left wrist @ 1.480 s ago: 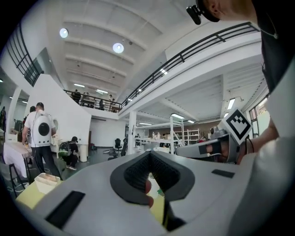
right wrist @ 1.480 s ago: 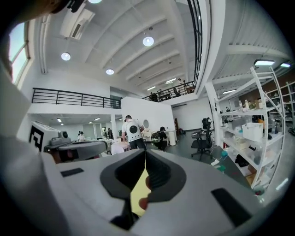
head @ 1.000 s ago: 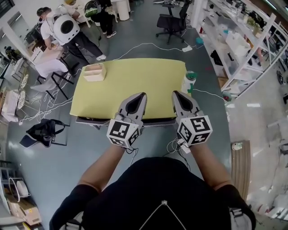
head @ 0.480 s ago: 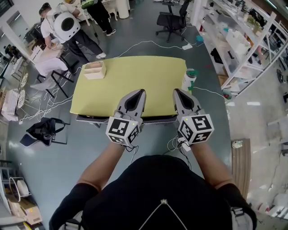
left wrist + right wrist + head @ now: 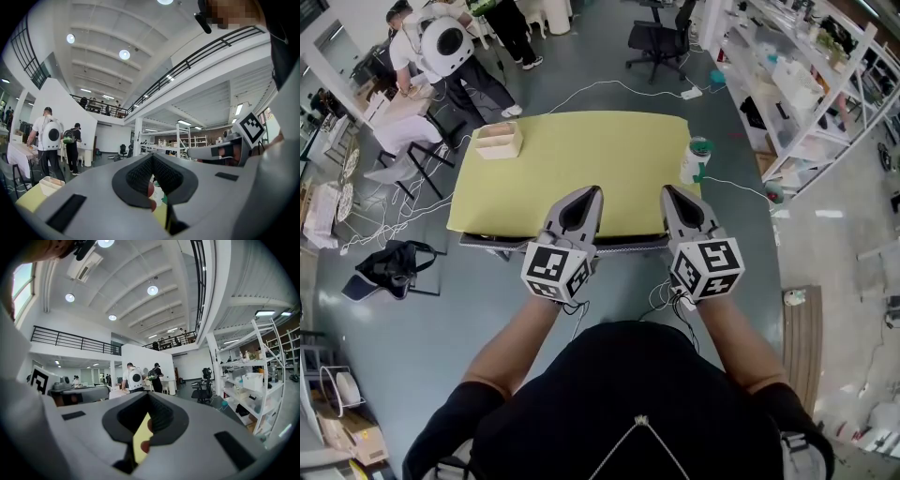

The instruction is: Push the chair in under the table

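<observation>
Left claw [image 5: 589, 193] and right claw [image 5: 671, 193], both shut and empty, sit level, side by side, at the near edge of the yellow bench [image 5: 581, 150], seemingly to push the dark rail [image 5: 623, 246] below, perhaps the chair's back.

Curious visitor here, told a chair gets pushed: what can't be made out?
Chair: head view, none discernible; left gripper, right gripper and the person's torso cover the table's near side.
Wooden box contents: head view, too small.
Table: both gripper views, mostly blocked by own shut jaws.
</observation>
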`<state>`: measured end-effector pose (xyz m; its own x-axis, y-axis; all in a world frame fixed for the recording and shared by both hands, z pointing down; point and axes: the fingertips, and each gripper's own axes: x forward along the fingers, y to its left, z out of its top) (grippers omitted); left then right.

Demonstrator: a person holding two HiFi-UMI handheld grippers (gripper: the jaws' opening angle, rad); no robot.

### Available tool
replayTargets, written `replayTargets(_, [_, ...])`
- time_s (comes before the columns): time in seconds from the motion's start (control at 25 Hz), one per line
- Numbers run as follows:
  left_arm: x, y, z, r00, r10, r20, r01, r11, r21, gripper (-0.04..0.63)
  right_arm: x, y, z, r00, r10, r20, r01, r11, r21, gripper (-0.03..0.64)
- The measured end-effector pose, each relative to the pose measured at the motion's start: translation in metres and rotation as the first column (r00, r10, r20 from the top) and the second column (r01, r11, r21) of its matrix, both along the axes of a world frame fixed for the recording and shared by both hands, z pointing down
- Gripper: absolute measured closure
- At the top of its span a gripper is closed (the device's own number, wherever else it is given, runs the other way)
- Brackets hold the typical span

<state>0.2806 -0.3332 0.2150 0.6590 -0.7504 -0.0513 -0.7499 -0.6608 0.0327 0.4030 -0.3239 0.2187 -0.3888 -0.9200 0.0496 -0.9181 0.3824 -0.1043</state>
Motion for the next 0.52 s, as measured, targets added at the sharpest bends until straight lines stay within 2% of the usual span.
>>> replayTargets(0.52, [-0.008,0.014,0.003,1.000,-0.019,-0.011,0.019,1.000,-0.013,0.584,-0.001,0.016,0.001,1.000,0.020,-0.007,-0.020,1.000,0.001,0.603])
